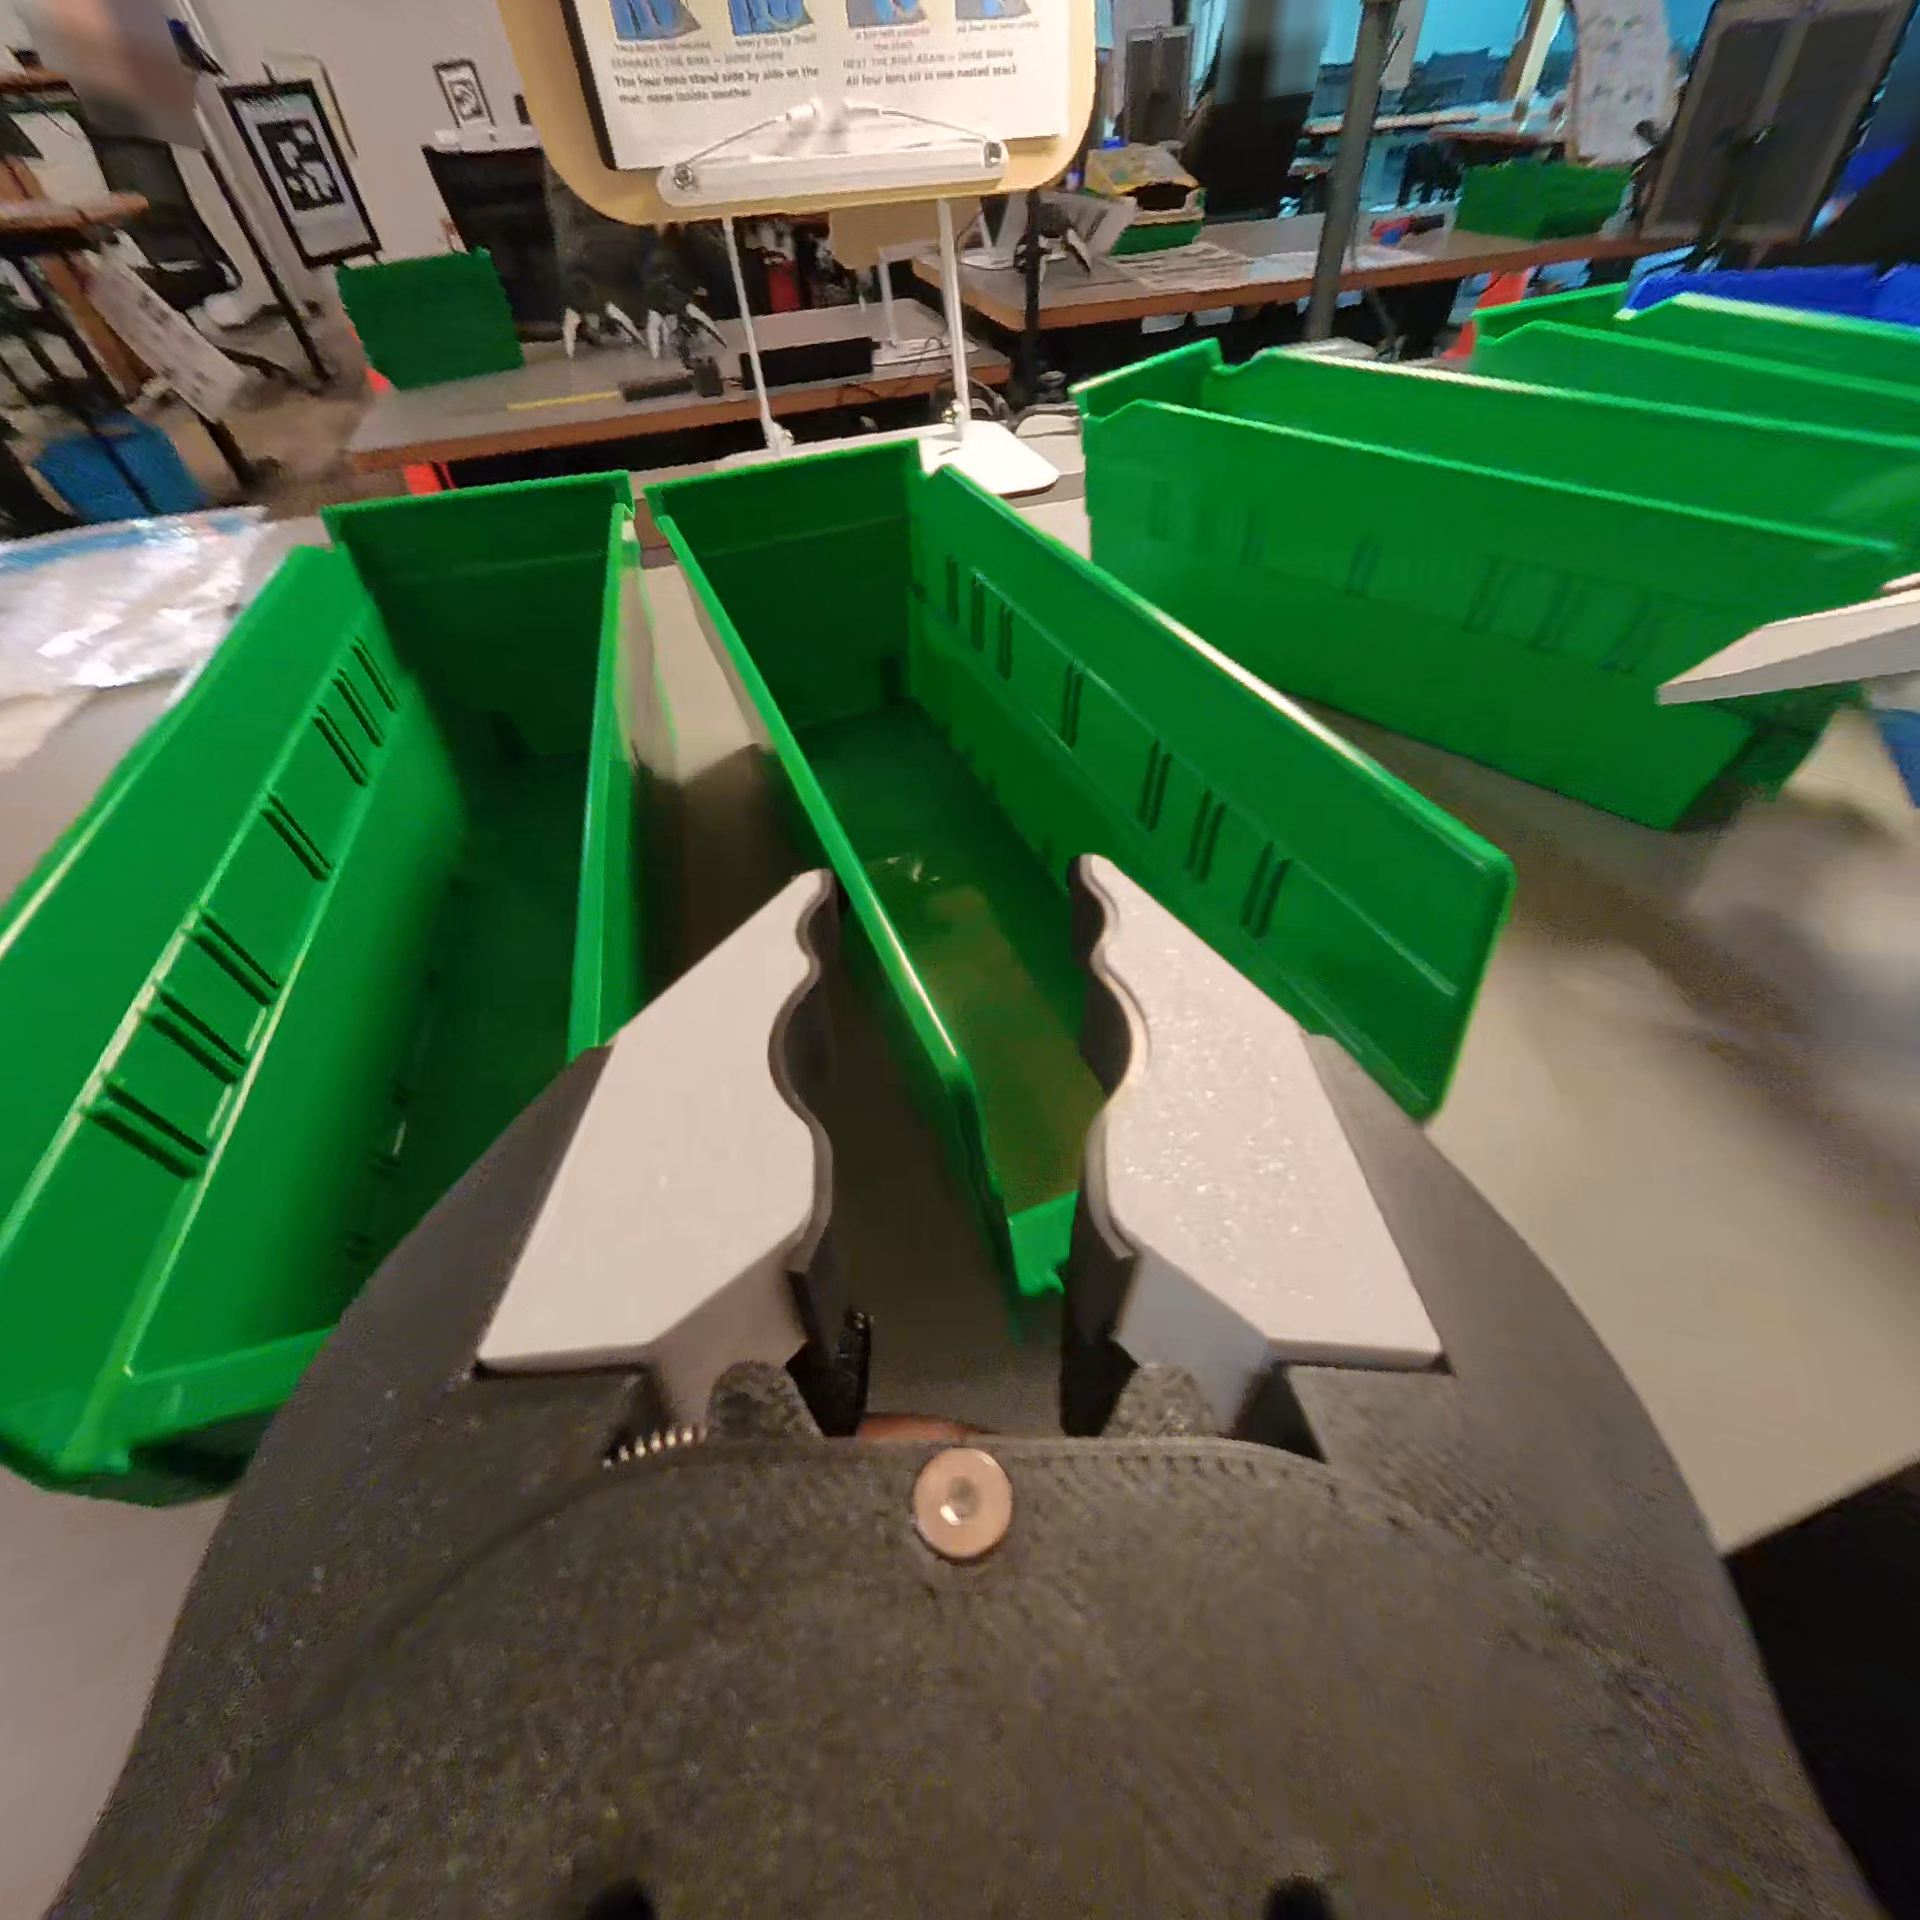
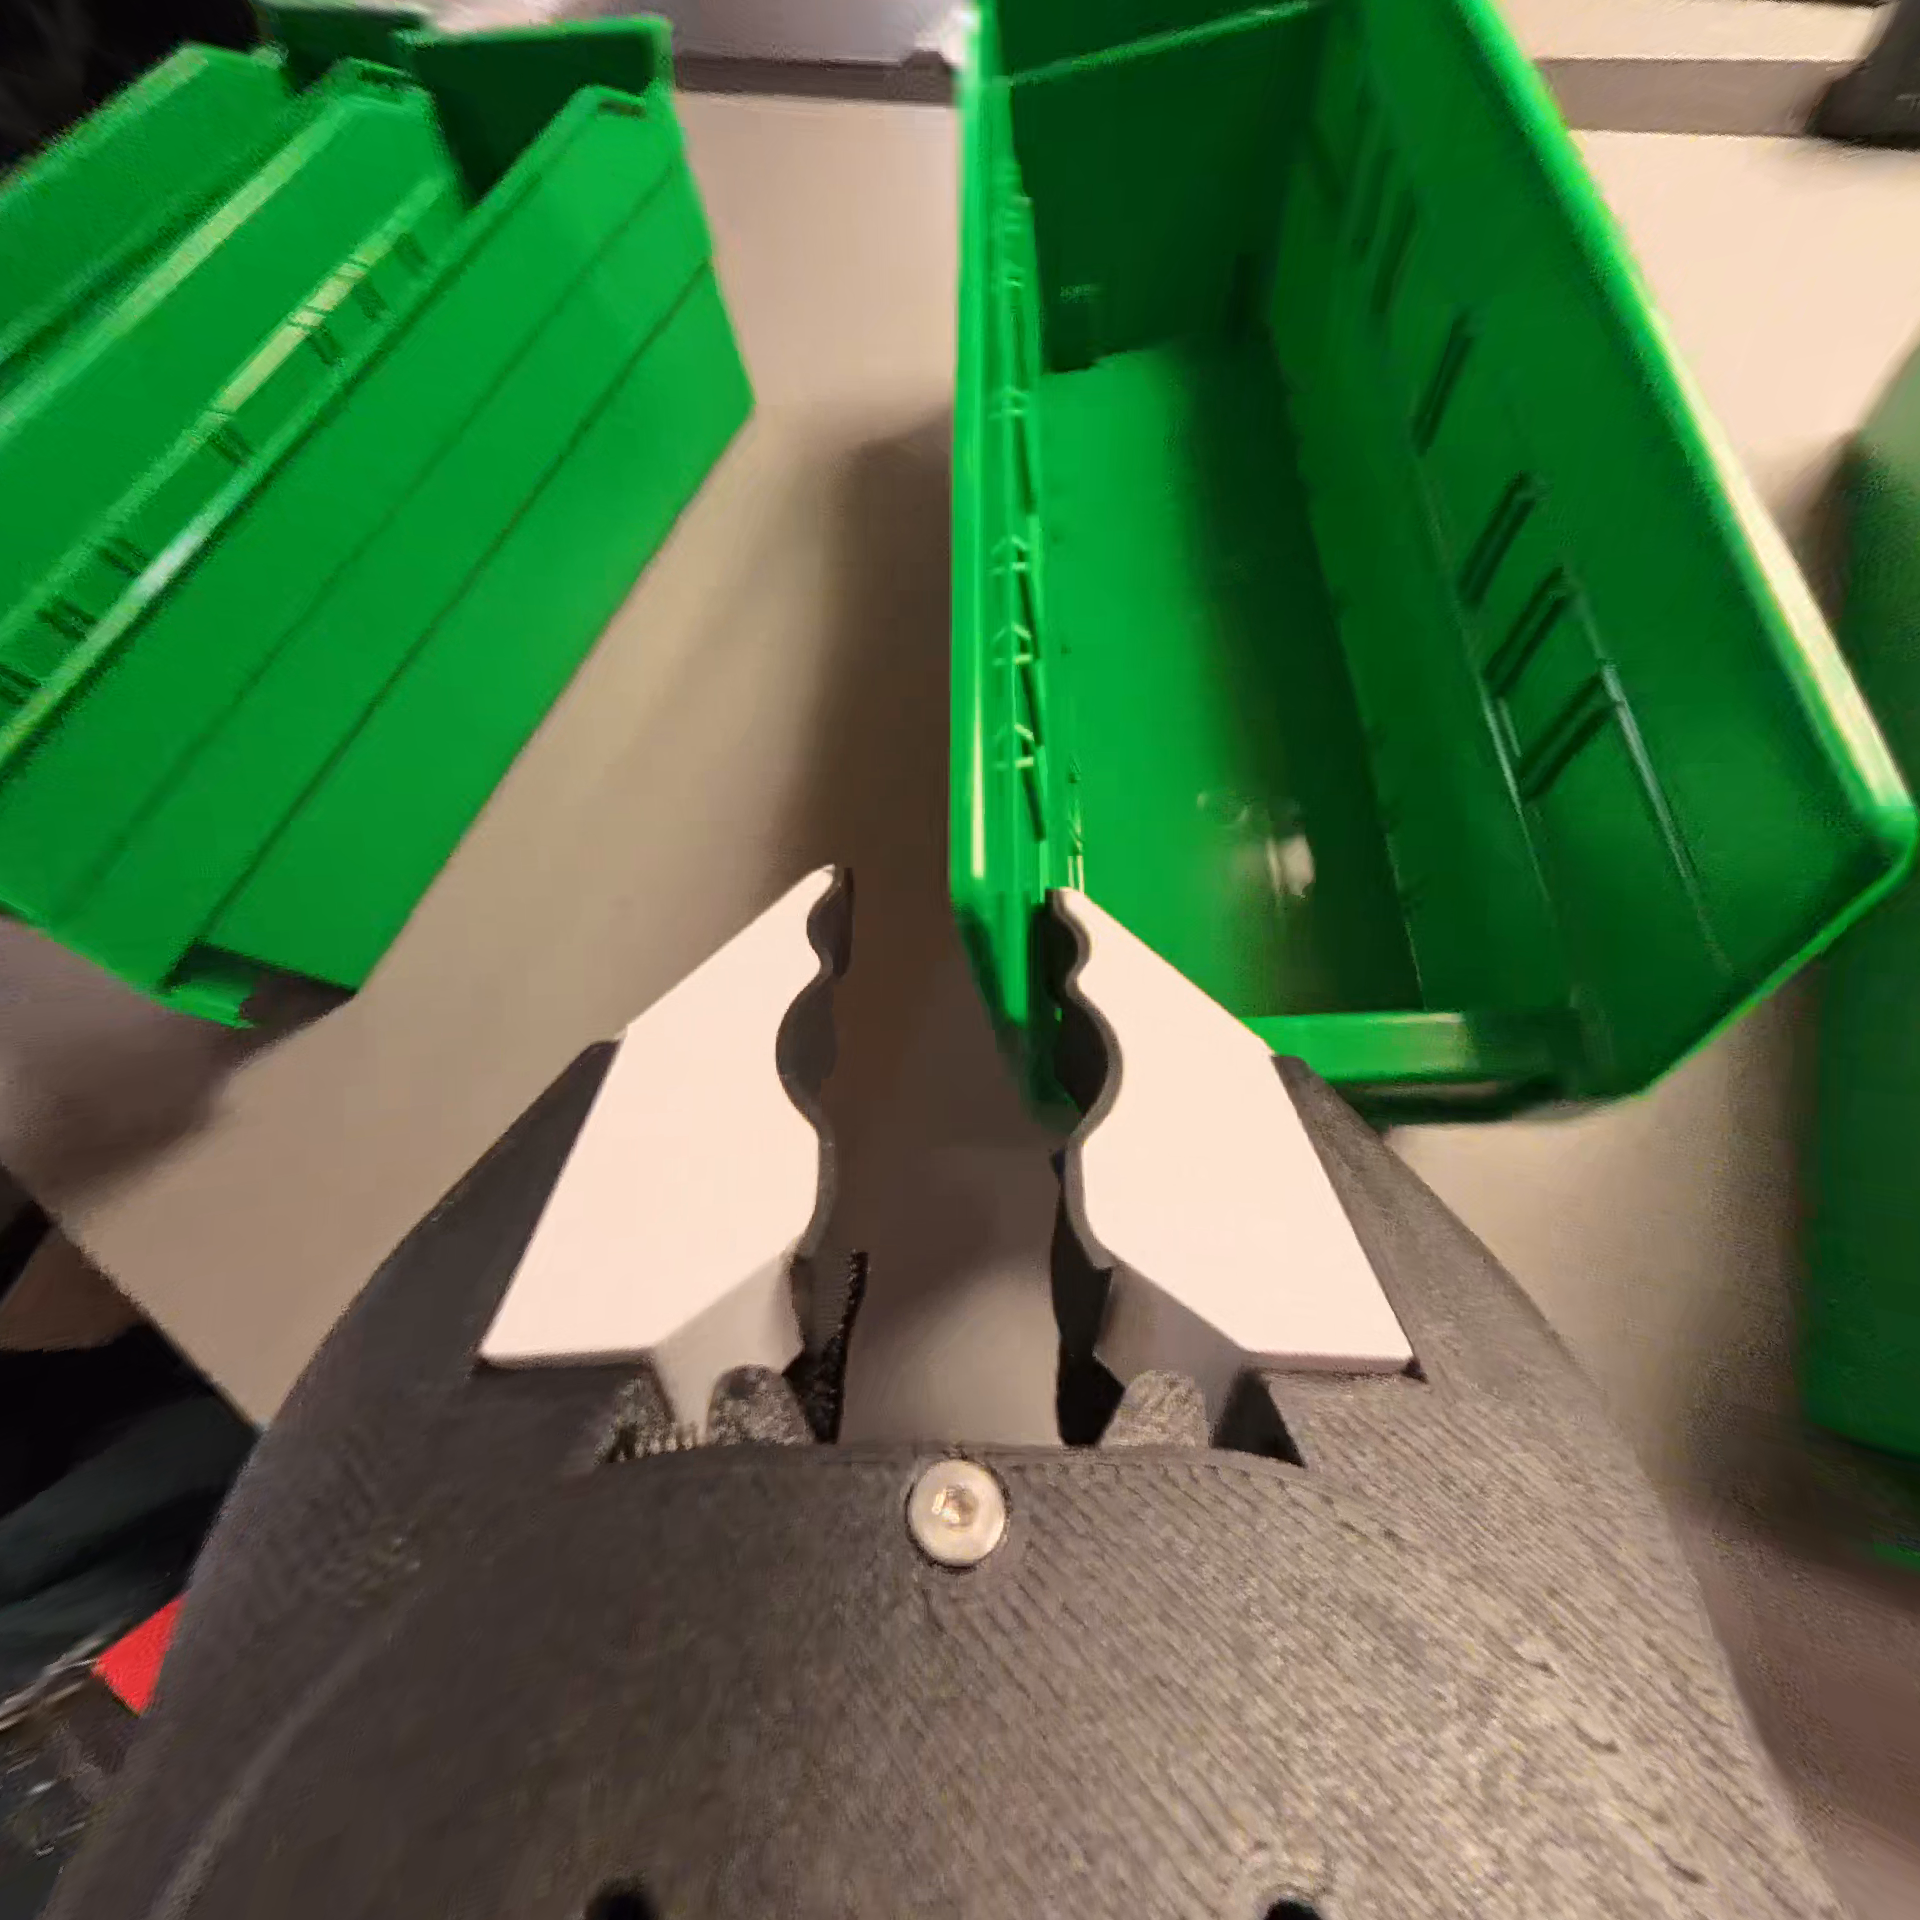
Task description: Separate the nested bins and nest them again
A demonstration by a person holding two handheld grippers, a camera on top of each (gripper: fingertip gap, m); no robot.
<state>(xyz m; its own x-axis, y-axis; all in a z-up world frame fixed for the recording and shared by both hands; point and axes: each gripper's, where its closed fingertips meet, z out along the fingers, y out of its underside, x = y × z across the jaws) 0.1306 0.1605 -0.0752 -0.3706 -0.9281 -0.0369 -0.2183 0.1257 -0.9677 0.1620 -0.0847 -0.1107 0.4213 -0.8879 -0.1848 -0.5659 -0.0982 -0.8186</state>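
In the left wrist view two green bins stand side by side on the grey table: a left bin point(image 1: 260, 935) and a middle bin point(image 1: 1195, 748). My left gripper point(image 1: 951, 878) is open, and its fingers straddle the middle bin's left wall near the front end. To the right lies a nested stack of green bins point(image 1: 1455, 582), with a white finger of the other gripper point(image 1: 1787, 655) in front of it. In the right wrist view my right gripper point(image 2: 943, 888) is open astride the left wall of a single green bin point(image 2: 1195, 571). Its right finger is inside the bin.
A nested green stack point(image 2: 364, 468) lies at the upper left of the right wrist view, and another green bin point(image 2: 1881, 935) at the right edge. A card stand point(image 1: 831, 104) with a white base point(image 1: 997, 457) stands behind the bins. More green bins point(image 1: 1714, 353) are far right.
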